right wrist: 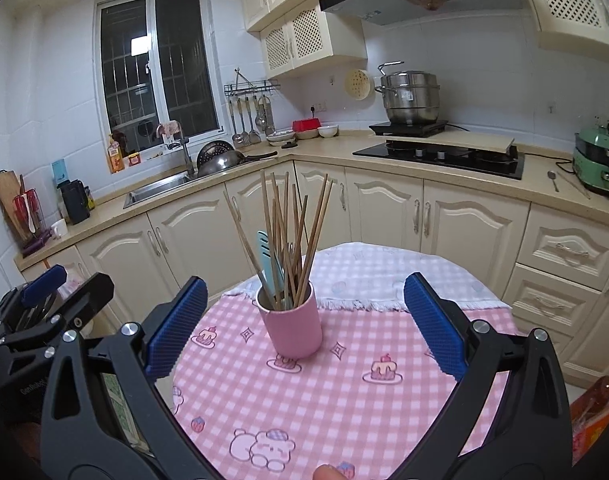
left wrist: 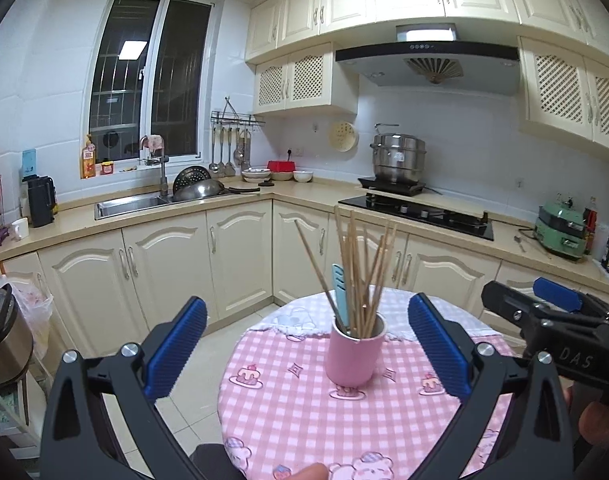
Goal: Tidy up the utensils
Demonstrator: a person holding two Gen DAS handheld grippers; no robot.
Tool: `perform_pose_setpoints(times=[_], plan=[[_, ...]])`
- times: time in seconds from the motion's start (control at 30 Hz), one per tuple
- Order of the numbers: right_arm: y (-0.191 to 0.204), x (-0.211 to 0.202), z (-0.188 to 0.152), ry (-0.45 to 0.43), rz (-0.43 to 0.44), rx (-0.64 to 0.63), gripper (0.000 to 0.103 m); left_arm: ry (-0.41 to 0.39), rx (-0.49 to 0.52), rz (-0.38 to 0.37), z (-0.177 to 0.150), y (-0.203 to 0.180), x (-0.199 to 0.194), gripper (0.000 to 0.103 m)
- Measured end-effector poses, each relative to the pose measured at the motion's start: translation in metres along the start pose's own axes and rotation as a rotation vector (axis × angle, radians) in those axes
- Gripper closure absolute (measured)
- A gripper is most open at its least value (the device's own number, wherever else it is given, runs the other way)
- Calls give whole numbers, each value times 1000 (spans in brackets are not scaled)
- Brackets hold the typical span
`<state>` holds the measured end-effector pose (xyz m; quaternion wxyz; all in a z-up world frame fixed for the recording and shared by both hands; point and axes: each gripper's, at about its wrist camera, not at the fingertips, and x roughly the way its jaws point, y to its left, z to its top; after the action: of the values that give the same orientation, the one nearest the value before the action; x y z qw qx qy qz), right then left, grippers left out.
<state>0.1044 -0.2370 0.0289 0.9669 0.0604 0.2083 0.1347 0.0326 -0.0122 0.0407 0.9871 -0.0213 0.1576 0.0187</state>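
A pink cup [left wrist: 355,354] [right wrist: 293,326] stands upright on the round table with the pink checked cloth [left wrist: 296,412] [right wrist: 344,408]. It holds several wooden chopsticks [left wrist: 360,272] [right wrist: 288,232] and a light blue utensil [left wrist: 339,288] [right wrist: 267,256]. My left gripper [left wrist: 308,346] is open and empty, held above the table in front of the cup. My right gripper [right wrist: 304,326] is open and empty, also in front of the cup. Each gripper shows at the edge of the other's view: the right one [left wrist: 552,312], the left one [right wrist: 48,300].
Cream cabinets and a beige counter [left wrist: 304,192] run behind the table, with a sink [left wrist: 132,202], a black hob [left wrist: 420,212], a steel pot [left wrist: 398,158] and a green appliance [left wrist: 560,232]. A spoon [right wrist: 553,180] lies on the counter. A bin with a bag [left wrist: 8,332] stands left.
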Motion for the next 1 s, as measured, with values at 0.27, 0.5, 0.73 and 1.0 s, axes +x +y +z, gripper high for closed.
perform_pose_setpoints(times=[0.27, 0.5, 0.73, 1.0], plan=[[4, -32, -4, -46, -25, 9, 6, -20, 36, -18, -7, -13, -28, 4], [9, -39, -9, -53, -28, 11, 6, -16, 29, -20, -13, -10, -38, 4], [13, -39, -14, -42, -25, 6, 6, -19, 8, -20, -15, -3, -44, 4], [14, -41, -14, -46, -31, 2, 6, -17, 4, -19, -17, -2, -45, 4]])
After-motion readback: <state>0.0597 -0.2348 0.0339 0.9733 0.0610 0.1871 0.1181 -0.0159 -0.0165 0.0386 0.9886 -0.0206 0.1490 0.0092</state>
